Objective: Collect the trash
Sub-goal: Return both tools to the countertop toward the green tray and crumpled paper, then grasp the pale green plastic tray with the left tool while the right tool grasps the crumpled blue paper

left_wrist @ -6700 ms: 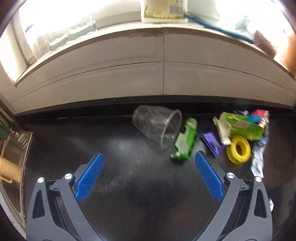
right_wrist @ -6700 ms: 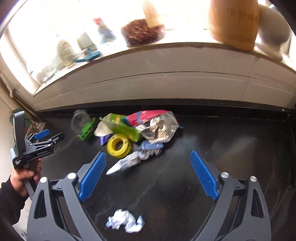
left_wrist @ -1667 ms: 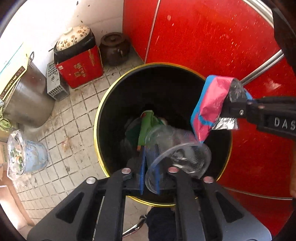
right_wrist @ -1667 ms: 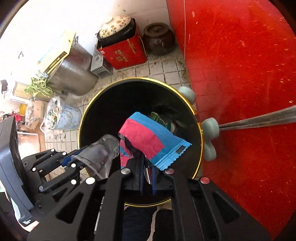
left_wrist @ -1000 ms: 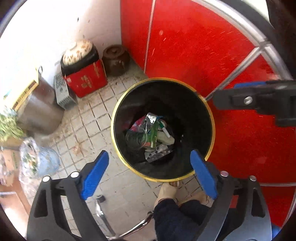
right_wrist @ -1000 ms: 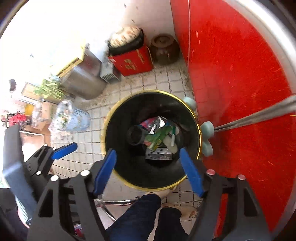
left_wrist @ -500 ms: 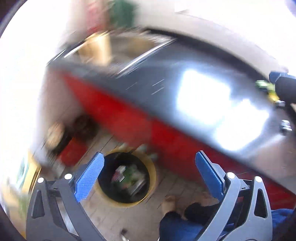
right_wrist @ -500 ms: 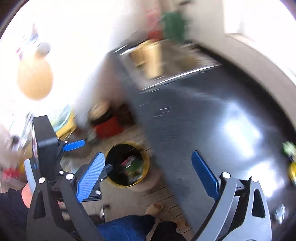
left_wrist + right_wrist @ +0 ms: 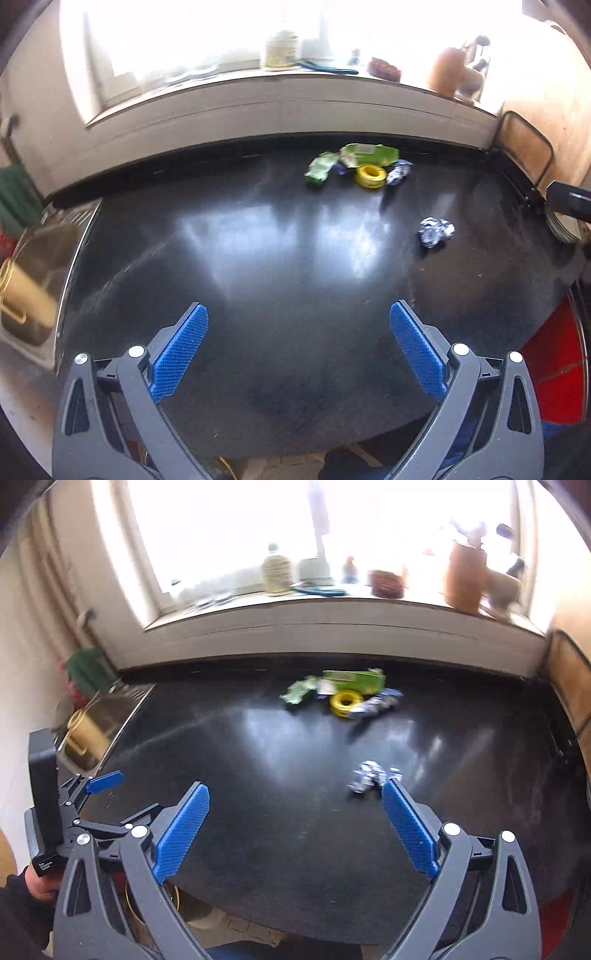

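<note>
On the black countertop [image 9: 258, 258] a heap of trash lies near the back wall: a green carton [image 9: 369, 153], a crumpled green wrapper [image 9: 321, 170], a yellow ring [image 9: 370, 175] and a foil wrapper [image 9: 399, 173]. Apart from the heap, nearer and to the right, sits a crumpled foil ball [image 9: 436, 230]. My left gripper [image 9: 297, 314] hangs open and empty above the counter's front part. My right gripper [image 9: 295, 794] is open and empty too. The foil ball [image 9: 369, 775] lies just beyond its right fingertip [image 9: 391, 794], and the heap with the yellow ring [image 9: 345, 701] lies farther back.
A steel sink [image 9: 33, 258] with a tan pot adjoins the counter on the left. The windowsill [image 9: 332, 602] carries jars and pots. A wire rack [image 9: 524, 155] stands at the right end. The red cabinet front [image 9: 550, 369] drops below the counter edge. A hand holds the left gripper's handle [image 9: 46, 797].
Both grippers let the clear cup and the red-blue wrapper go into the bin, then swung up from the floor to face the countertop. Both stand open.
</note>
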Demonstrator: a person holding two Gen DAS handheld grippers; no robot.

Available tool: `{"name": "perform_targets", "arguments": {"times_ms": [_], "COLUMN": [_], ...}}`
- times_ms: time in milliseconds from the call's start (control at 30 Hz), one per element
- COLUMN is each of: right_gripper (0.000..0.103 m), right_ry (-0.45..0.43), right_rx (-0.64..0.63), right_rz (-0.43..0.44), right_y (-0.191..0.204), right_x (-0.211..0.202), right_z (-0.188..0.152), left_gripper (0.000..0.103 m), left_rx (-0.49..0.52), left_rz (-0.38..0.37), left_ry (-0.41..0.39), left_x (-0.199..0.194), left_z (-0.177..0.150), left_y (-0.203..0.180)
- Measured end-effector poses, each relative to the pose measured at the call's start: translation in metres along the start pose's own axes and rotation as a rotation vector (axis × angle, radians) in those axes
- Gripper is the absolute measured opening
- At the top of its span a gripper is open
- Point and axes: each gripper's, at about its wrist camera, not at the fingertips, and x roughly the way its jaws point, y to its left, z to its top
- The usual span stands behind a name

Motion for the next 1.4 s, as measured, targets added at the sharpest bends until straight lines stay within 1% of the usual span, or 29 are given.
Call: {"name": "perform_targets", "arguments": {"times_ms": [67, 167, 267, 433, 500, 700, 833, 967, 1067, 1167, 1233, 1267, 1367, 1400], "right_gripper": [0.092, 0.092, 0.092, 0.092, 0.092, 0.092, 0.091, 0.091, 0.091, 0.09, 0.084, 0.083, 0.079, 0.073], "right_ry": [0.006, 0.017, 0.026, 0.058, 0.081, 0.146, 0.205, 0.264, 0.295, 0.317, 0.331, 0.338, 0.332, 0.327], "right_rx": [0.037, 0.063, 0.084, 0.103, 0.112, 0.099, 0.084, 0.078, 0.079, 0.078, 0.077, 0.074, 0.053, 0.037], "right_rz": [-0.003, 0.001, 0.019, 0.046, 0.061, 0.051, 0.047, 0.041, 0.047, 0.042, 0.038, 0.037, 0.029, 0.019], "right_y": [-0.023, -0.042, -0.05, -0.066, -0.076, -0.102, -0.118, -0.132, -0.138, -0.143, -0.145, -0.146, -0.146, -0.145], "right_x": [0.004, 0.008, 0.019, 0.052, 0.07, 0.14, 0.198, 0.249, 0.276, 0.296, 0.306, 0.311, 0.315, 0.315], "right_z": [0.001, 0.005, 0.014, 0.038, 0.049, 0.084, 0.103, 0.114, 0.118, 0.119, 0.12, 0.12, 0.119, 0.119], "left_gripper": [0.096, 0.096, 0.096, 0.096, 0.096, 0.096, 0.096, 0.096, 0.096, 0.096, 0.095, 0.095, 0.088, 0.083], "left_rx": [0.007, 0.029, 0.05, 0.043, 0.048, 0.088, 0.099, 0.097, 0.098, 0.099, 0.105, 0.11, 0.125, 0.128], "left_rz": [-0.013, -0.021, -0.004, 0.011, 0.018, 0.037, 0.036, 0.034, 0.043, 0.037, 0.031, 0.027, 0.019, 0.016], "left_ry": [0.004, 0.008, 0.009, 0.024, 0.016, 0.019, 0.038, 0.057, 0.081, 0.09, 0.093, 0.096, 0.108, 0.112], "left_x": [0.007, 0.016, 0.025, 0.058, 0.077, 0.141, 0.184, 0.223, 0.251, 0.267, 0.276, 0.28, 0.291, 0.293], "left_z": [0.01, 0.02, 0.029, 0.056, 0.071, 0.107, 0.128, 0.147, 0.158, 0.165, 0.169, 0.17, 0.173, 0.173], "left_y": [-0.013, -0.028, -0.032, -0.031, -0.032, -0.037, -0.037, -0.034, -0.031, -0.029, -0.028, -0.028, -0.028, -0.028]}}
